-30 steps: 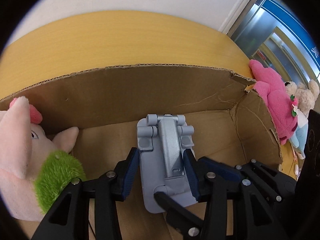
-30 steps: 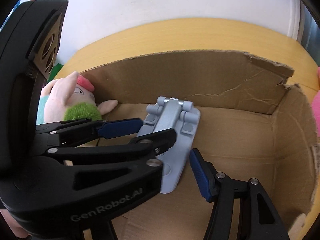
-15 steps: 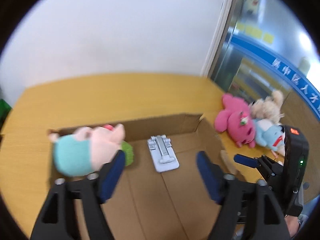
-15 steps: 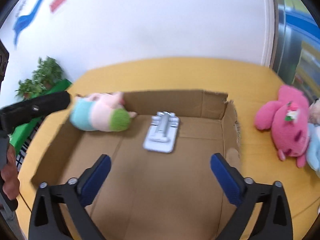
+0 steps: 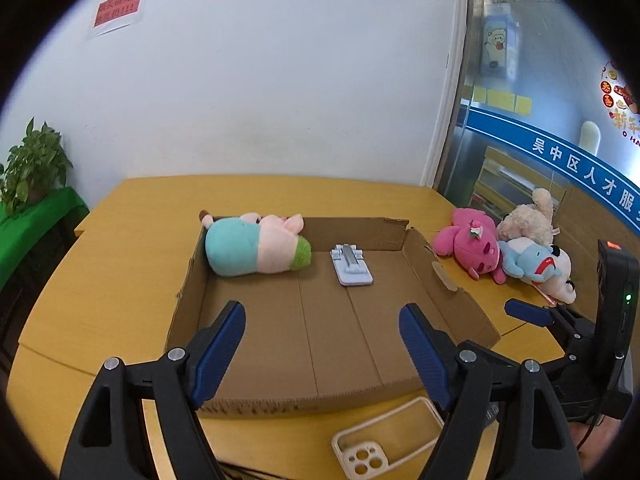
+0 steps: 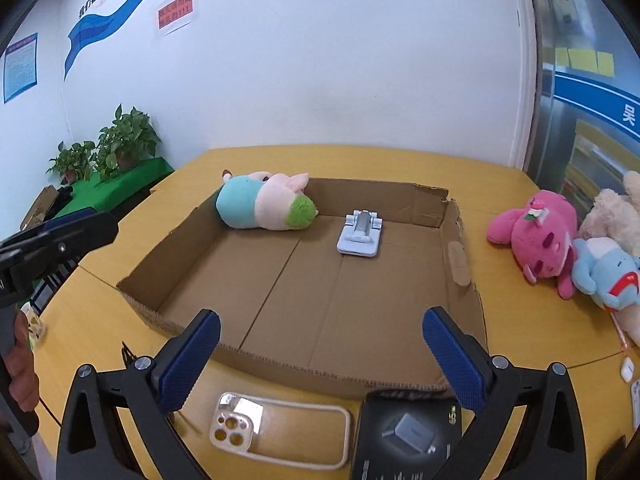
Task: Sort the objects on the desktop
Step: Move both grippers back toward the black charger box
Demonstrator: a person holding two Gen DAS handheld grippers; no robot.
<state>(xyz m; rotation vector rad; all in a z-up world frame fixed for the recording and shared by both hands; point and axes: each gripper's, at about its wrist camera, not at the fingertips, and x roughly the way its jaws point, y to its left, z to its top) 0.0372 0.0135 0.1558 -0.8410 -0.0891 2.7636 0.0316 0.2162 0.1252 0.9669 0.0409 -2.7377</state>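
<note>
A shallow cardboard box (image 5: 452, 284) (image 6: 460, 264) sits on the yellow table. Inside at the back lie a pink pig plush with a teal body (image 5: 256, 246) (image 6: 264, 202) and a light grey phone stand (image 5: 351, 265) (image 6: 360, 234). My left gripper (image 5: 322, 354) is open and empty, held above the box's near edge. My right gripper (image 6: 320, 354) is open and empty, also in front of the box. A clear phone case (image 5: 384, 440) (image 6: 280, 430) lies on the table in front of the box. A black product box (image 6: 408, 436) lies next to it.
A pink plush (image 5: 472, 246) (image 6: 540, 232), a cream plush (image 5: 528, 220) and a blue-and-white plush (image 5: 536, 262) (image 6: 608, 272) lie on the table right of the box. Small white items (image 6: 626, 368) lie at the right edge. Potted plants (image 6: 120, 140) stand far left.
My left gripper let go of the grey phone stand in the box. Both grippers opened and pulled back and up, out of the box to its near side.
</note>
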